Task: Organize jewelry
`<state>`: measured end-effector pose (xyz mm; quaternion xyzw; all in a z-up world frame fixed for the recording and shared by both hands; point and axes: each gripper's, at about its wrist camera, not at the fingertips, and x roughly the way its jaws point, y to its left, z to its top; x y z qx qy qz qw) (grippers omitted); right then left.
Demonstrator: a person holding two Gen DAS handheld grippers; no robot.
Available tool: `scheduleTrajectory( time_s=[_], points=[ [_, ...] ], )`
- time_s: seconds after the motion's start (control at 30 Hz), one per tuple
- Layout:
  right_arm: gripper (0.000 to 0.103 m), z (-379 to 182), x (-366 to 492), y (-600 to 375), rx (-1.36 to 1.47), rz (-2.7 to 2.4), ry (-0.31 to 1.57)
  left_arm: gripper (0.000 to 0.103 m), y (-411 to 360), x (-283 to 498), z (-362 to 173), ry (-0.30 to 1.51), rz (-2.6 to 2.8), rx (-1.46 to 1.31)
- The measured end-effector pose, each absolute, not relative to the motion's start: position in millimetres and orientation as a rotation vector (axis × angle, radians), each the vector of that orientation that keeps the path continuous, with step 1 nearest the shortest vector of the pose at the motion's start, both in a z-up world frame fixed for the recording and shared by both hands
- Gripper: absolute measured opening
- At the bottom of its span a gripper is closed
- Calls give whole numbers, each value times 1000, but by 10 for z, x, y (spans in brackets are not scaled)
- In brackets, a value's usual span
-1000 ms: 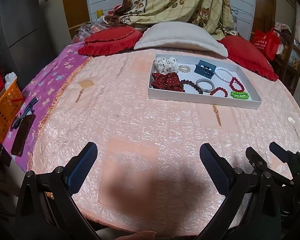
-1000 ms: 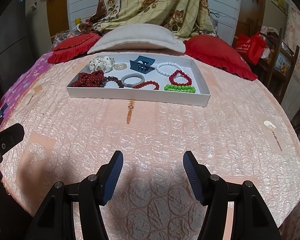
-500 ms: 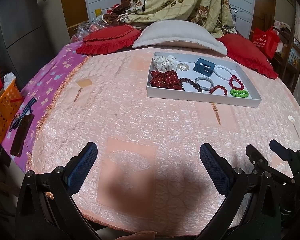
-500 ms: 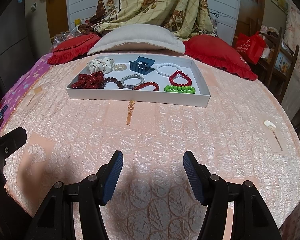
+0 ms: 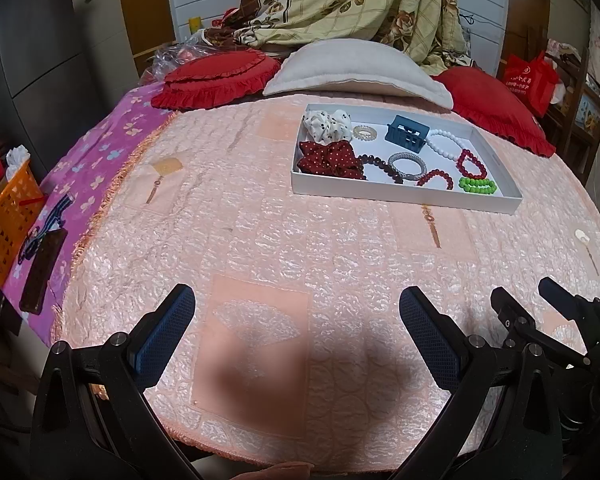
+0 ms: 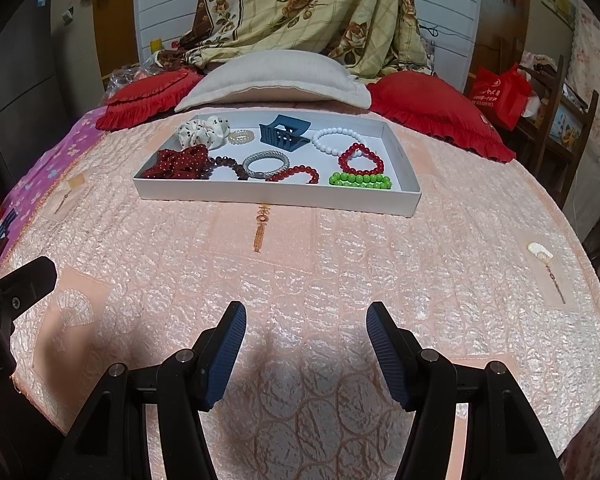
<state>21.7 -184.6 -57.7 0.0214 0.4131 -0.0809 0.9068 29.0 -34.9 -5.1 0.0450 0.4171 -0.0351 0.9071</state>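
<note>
Both claws hang over the near edge of the bed with nothing between their ribbed blue pads: my left claw [image 5: 296, 328] has its jaws spread very wide, my right claw [image 6: 304, 340] has them apart too, less so. From the left camera I see the right claw's black fingers at 4 o'clock, cut off by the frame; from the right camera one left finger pokes in at 9 o'clock.

I see the jewelry in a shallow white rectangular tray [image 6: 276, 202] at 12 o'clock on the right view, at 1 o'clock on the left [image 5: 404, 196], well apart from both claws. It rests on a puckered, glossy peach quilt [image 6: 300, 272] with fan motifs. Inside: a cream dotted scrunchie [image 6: 200, 131], a dark red dotted scrunchie [image 6: 180, 165], a small pale coil tie [image 6: 241, 136], a blue toothed plastic clip [image 6: 284, 133], a white bead bracelet [image 6: 336, 140], a silvery mesh ring [image 6: 266, 163], two red bead bracelets [image 6: 360, 159] [image 6: 294, 174], a brown bead strand [image 6: 228, 164] partly under the red scrunchie, and green beads [image 6: 360, 181] half hidden by the tray's front wall.

A grey pillow [image 6: 276, 80] and red frilled cushions [image 6: 436, 112] lie beyond
</note>
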Motion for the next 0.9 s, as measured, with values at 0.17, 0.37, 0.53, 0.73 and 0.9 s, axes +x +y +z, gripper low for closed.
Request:
scheduleTrajectory(
  time_s=[0.17, 0.37, 0.53, 0.73, 0.9],
  points=[
    [60, -582, 217, -1847, 47, -168, 855, 102, -356, 289, -58, 861, -74, 93],
    [60, -596, 219, -1861, 49, -168, 857, 102, -374, 301, -75, 866, -80, 96],
    [60, -609, 224, -1866, 52, -168, 859, 102, -383, 318, -95, 870, -84, 97],
    [61, -651, 241, -1888, 50, -170, 864, 102, -369, 331, -113, 879, -89, 93],
    [61, -661, 247, -1876, 48, -170, 866, 102, -370, 349, -134, 886, -94, 94]
  ],
)
